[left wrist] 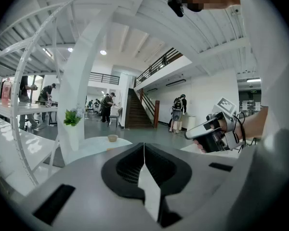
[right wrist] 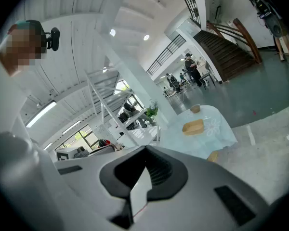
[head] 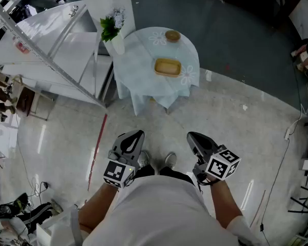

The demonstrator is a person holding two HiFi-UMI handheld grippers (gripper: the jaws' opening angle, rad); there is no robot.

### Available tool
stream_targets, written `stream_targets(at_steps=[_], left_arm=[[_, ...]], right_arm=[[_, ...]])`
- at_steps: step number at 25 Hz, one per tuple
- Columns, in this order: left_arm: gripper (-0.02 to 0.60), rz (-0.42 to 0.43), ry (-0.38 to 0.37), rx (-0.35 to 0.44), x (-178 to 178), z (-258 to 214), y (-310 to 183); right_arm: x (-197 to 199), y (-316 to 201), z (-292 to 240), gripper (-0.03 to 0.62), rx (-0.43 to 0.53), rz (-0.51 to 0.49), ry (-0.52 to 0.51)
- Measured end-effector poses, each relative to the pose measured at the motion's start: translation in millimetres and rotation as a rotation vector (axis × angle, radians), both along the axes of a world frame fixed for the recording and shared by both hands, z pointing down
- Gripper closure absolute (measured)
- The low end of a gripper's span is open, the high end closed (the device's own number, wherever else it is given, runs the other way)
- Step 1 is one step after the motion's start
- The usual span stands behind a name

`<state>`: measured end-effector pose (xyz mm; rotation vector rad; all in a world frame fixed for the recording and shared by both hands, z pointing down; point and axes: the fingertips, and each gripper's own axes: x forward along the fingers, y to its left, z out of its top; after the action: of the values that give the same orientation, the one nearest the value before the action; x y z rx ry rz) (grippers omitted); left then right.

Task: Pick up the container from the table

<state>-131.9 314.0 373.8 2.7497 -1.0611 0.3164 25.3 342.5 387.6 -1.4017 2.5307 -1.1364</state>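
Observation:
The container (head: 167,67) is a shallow tan rectangular tray lying near the middle of a round table (head: 141,50) with a pale cloth, far ahead of me. In the right gripper view the container (right wrist: 193,126) shows on the same table (right wrist: 216,134), well beyond the jaws. My left gripper (head: 135,135) and right gripper (head: 194,137) are held side by side close to my body, both pointing toward the table and well short of it. Both have their jaws shut with nothing between them, as the left gripper (left wrist: 144,146) and right gripper (right wrist: 145,151) show in their own views.
A small round bowl (head: 172,35) sits at the table's far side and a white vase with a green plant (head: 114,35) at its left edge. White shelving with a slanted frame (head: 51,45) stands left of the table. A red line (head: 98,150) marks the pale floor.

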Motion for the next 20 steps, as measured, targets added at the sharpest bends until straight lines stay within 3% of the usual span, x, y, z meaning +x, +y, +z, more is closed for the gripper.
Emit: stream_targets(at_steps=[20], left_arm=[[0.560,-0.031,-0.019,-0.077,29.9,32.1,-10.5]], right_arm=[[41.1,-18.4,40.0,0.571,-0.058,0.000,0.024]])
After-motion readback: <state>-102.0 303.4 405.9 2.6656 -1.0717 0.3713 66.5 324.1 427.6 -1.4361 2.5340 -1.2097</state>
